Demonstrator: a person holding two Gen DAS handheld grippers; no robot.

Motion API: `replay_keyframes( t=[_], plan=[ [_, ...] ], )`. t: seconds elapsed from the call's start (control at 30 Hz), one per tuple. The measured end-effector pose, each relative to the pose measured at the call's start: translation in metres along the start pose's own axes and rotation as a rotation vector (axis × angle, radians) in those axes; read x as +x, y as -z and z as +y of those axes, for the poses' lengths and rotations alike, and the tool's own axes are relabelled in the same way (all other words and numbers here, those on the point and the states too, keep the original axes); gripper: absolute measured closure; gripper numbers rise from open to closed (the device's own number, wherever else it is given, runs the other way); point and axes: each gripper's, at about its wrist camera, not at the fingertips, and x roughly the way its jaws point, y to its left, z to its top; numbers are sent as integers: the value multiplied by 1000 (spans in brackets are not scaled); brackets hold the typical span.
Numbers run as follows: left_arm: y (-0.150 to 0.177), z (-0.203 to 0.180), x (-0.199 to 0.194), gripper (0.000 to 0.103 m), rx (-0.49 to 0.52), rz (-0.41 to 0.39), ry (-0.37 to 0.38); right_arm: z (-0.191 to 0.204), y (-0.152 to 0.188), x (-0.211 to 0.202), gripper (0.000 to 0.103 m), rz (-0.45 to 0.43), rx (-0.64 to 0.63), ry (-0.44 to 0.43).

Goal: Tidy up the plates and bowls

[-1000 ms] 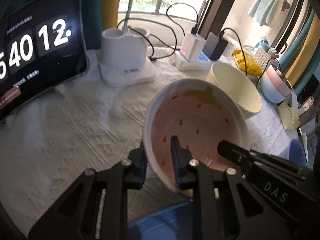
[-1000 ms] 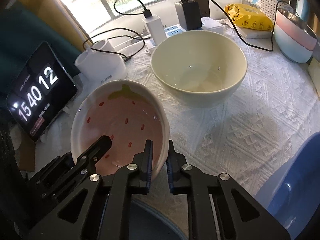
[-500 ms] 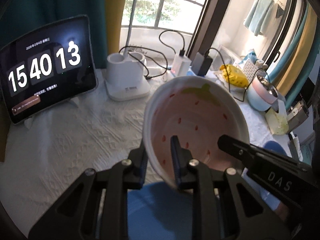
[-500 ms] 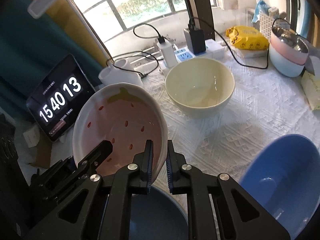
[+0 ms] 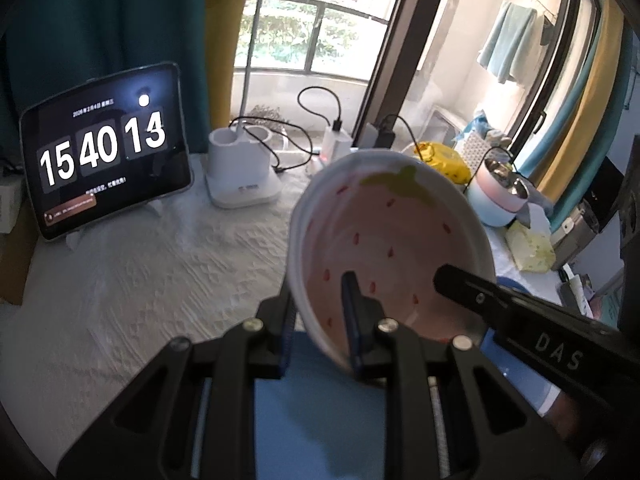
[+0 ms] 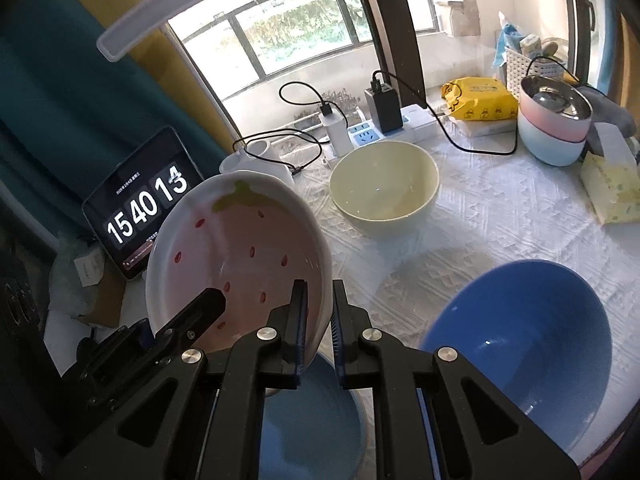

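I lifted the strawberry plate (image 5: 390, 240) higher off the table (image 6: 500, 216), bringing the blue bowl (image 6: 520, 336) at right into sight.

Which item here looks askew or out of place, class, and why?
The strawberry plate is the odd one: it hangs tilted in the air, pinched at opposite rims by the left claw and right claw, above a blue plate. The cream bowl and blue bowl sit on the table.

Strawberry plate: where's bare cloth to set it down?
Bare cloth in front of the tablet, left of the strawberry plate; a smaller patch between the cream bowl and blue bowl. Crowded along the window: chargers, cables, stacked bowls.
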Motion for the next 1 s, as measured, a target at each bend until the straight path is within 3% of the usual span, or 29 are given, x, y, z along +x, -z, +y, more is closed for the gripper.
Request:
replay_keyframes(
  t=[0.5,1.0],
  plan=[
    [14,-45,-18,81,15,-11,17,-33,10,-38,92,-27,-3,2],
    [26,-94,-12,81,59,22,48,-78,16,-63,92,-39,33,18]
  ],
)
